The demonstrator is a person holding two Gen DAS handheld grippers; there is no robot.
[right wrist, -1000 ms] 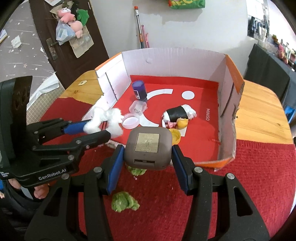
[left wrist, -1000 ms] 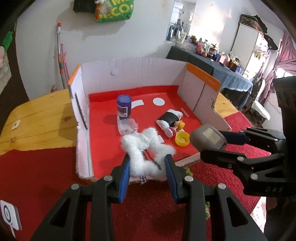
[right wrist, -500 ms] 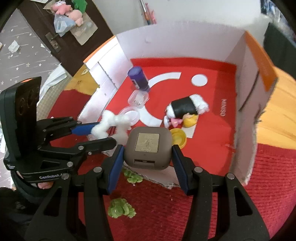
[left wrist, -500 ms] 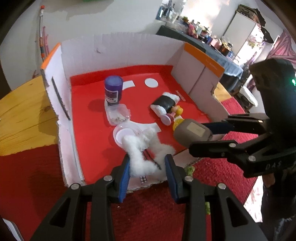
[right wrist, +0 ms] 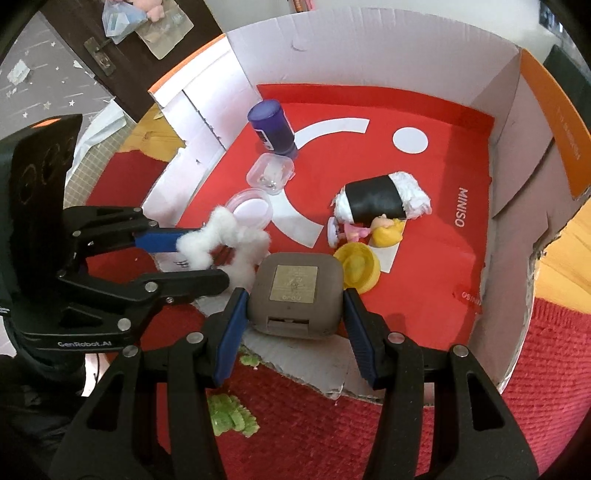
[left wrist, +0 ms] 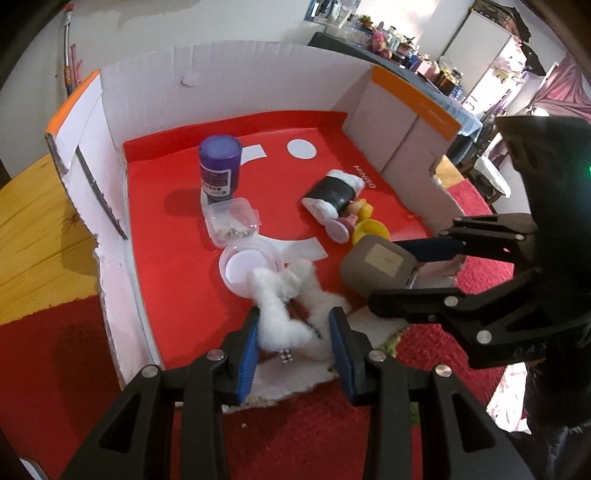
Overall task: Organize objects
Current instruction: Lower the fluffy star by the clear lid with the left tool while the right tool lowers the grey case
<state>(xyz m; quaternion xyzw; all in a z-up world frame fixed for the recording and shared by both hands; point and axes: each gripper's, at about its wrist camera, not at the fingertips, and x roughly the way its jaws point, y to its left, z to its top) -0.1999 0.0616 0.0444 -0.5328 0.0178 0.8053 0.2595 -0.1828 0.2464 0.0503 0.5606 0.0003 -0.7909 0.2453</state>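
My left claw clamped on a white fluffy toy, my right claw gripping a grey square case, both over the red-floored cardboard box's near edge

At upper right we see a white wall, a cluttered dark-clothed table and pink curtains; upper left, a dark door.

The box has a low torn front edge; its far right floor lies bare, while bottle, tubs and doll crowd the middle.
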